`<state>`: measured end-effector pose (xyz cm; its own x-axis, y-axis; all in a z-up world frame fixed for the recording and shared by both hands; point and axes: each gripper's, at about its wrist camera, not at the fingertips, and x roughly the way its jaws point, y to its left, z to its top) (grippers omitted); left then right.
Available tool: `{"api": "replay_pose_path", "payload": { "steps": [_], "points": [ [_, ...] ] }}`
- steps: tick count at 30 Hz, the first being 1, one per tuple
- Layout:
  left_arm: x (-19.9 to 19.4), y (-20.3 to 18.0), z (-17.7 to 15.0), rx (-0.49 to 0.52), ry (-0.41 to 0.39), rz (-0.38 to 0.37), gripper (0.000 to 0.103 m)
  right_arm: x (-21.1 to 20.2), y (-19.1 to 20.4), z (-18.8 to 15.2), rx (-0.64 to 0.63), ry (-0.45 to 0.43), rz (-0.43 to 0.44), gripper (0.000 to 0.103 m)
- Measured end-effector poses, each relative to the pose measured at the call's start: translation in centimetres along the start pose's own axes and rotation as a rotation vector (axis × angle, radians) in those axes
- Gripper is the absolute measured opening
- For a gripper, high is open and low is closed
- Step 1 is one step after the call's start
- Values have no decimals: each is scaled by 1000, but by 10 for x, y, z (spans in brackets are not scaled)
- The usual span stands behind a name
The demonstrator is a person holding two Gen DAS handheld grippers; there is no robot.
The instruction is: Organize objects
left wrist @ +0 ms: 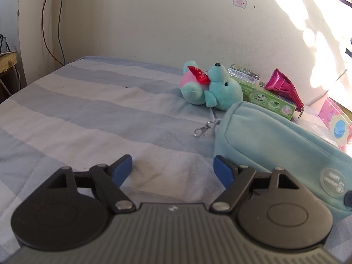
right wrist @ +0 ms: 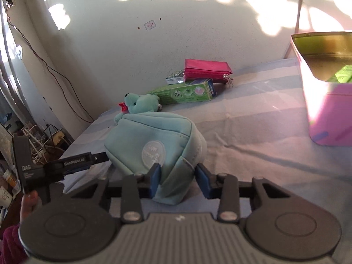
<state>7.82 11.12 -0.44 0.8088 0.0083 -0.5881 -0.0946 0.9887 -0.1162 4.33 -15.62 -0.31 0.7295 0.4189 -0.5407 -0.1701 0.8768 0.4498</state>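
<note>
Our right tongs pinch the near end of the soft pale-blue fabric zip pouch, which lies on the blue-and-white striped bed in front of the turquoise plush bear. Our left tongs stand open and empty just beside the pouch. We judge it light and floppy: the fabric bunches under the pads, so gripping a thick folded corner should hold better than loose cloth.

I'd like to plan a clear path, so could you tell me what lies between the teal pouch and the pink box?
Nothing: in the right wrist view the striped bedsheet lies bare between the teal pouch and the pink box.
</note>
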Motion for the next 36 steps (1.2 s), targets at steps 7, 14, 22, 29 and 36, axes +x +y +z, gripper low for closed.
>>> {"api": "replay_pose_path", "payload": {
  "steps": [7,14,22,29,36],
  "points": [
    [0,-4,-1,30,6,25,83,-58,-37,-14,72,-33,-78,42],
    [1,-5,-2,40,8,36,83,-81,-31,-19,-74,-122,-184,81],
    [1,-5,-2,39,9,41,84,-29,6,-23,-354,-31,-192,103],
    [0,0,0,5,1,-11,84,-25,-3,-27,-379,-4,-167,88],
    [-13,-22,-2,48,17,-192,82,-97,-33,-53,-364,4,-154,84]
  ]
}}
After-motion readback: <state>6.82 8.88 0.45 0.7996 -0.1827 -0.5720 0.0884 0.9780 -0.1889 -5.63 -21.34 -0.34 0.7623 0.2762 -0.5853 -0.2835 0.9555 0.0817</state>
